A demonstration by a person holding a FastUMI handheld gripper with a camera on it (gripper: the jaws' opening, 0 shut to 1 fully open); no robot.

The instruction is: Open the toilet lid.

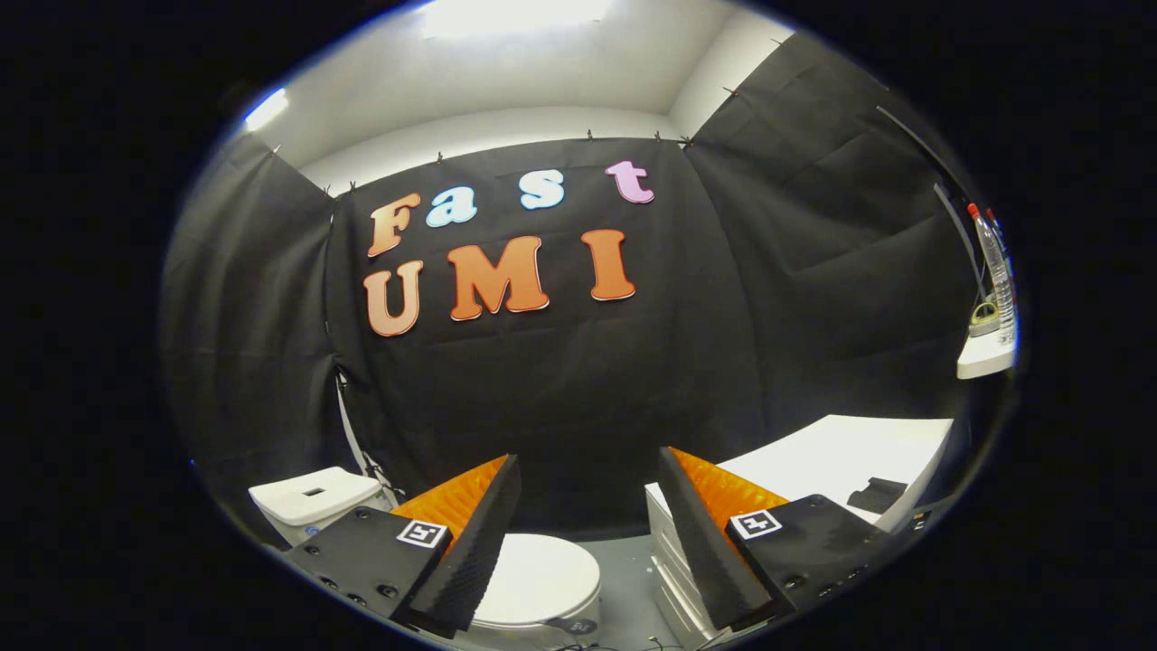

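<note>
Gripper (587,470) held high, fingers spread wide apart and grasping nothing — only the booth wall and a strip of floor show between them. Toilet lid (542,579) lies down flat on the bowl, low and just beyond the left finger, which covers its near left part; the white cistern (312,499) stands behind it, further left. Lid not yet touched, so the task is at its start. To the right of the toilet, behind the right finger, a white table (841,448) with drawer fronts carries a small dark object (875,495) I cannot identify. A clear plastic bottle (992,262) stands on a small white shelf (985,357) higher up on the right, well apart from everything else. Handling judgement: lid looks like smooth moulded plastic — stiff, fairly light, likely slippery on its glossy top, and hinged at the cistern end, so it should swing up rather than lift free. Best hold is probably the front rim, farthest from the hinge, with one finger slipped under the overhanging lip and the other on top, or a plain upward hook from below. Pinching the flat top would likely slide off. Approach calls for descending and tilting toward the lid's front edge first.
</note>
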